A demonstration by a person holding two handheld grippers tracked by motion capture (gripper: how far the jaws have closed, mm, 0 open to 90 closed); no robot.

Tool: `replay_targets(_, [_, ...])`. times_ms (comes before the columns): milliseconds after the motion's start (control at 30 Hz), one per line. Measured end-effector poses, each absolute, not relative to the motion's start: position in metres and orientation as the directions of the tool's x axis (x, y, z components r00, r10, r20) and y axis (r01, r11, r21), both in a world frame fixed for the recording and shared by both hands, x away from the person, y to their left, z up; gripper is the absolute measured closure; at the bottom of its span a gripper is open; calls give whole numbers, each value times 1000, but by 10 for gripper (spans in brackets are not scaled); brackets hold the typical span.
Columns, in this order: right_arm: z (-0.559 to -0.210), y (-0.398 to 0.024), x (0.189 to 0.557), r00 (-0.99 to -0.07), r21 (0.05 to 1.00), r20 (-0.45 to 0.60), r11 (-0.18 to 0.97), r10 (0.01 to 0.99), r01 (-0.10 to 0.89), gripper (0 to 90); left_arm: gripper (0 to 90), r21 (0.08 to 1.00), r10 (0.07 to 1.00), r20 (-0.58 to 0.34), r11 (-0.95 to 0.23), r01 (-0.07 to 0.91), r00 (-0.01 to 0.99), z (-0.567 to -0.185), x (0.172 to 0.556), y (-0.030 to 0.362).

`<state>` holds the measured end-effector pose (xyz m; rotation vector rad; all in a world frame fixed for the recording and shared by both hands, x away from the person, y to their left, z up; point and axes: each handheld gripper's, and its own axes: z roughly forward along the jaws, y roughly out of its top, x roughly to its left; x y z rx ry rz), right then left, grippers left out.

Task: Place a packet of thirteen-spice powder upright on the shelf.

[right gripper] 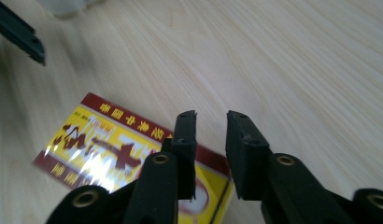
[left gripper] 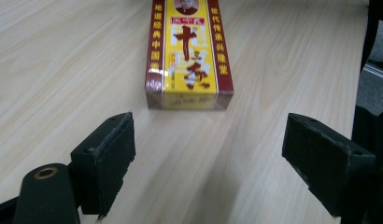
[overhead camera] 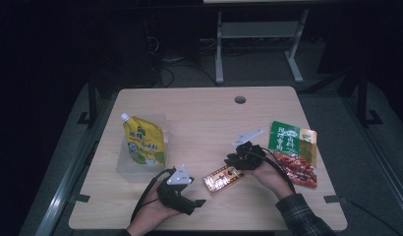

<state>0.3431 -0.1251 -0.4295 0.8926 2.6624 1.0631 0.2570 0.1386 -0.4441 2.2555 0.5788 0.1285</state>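
Reaching in from the near edge of the table, the left hand holds the left gripper low and level, pointing right toward the box; the right hand comes in from the lower right with the right gripper angled down and left over the box's far end. The box is a flat yellow carton with dark red borders and red lettering, wrapped in glossy film, lying face up on the wood. In the left gripper view it lies straight ahead of the widely parted jaws, clear of both pads. In the right gripper view the box lies beneath and just beyond the jaws, which stand a narrow gap apart with nothing between them.
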Motion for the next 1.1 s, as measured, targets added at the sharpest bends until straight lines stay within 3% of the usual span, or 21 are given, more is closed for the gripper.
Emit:
replay_targets(67, [-427, -135, 337, -804, 676, 84, 559, 589, 480, 655, 168, 726, 451, -97, -578, 373, 887, -445, 261, 133])
replay_targets(233, [-426, -158, 322, -782, 688, 81, 533, 618, 492, 606, 160, 712, 456, -88, -593, 376, 886, -451, 271, 121])
replay_targets(600, [-430, -186, 300, -769, 694, 89, 514, 633, 504, 593, 203, 667, 464, -77, -634, 391, 883, -465, 281, 100])
replay_targets(733, [-429, -188, 300, -765, 700, 97, 503, 637, 507, 622, 309, 667, 462, -76, -635, 389, 884, -464, 281, 101])
replay_targets(867, [-429, -185, 300, -774, 701, 95, 511, 626, 498, 669, 316, 663, 460, -70, -642, 386, 885, -463, 280, 102])
replay_targets(1100, [-431, -179, 303, -790, 707, 114, 509, 603, 491, 865, 319, 677, 450, -81, -630, 380, 890, -454, 277, 107])
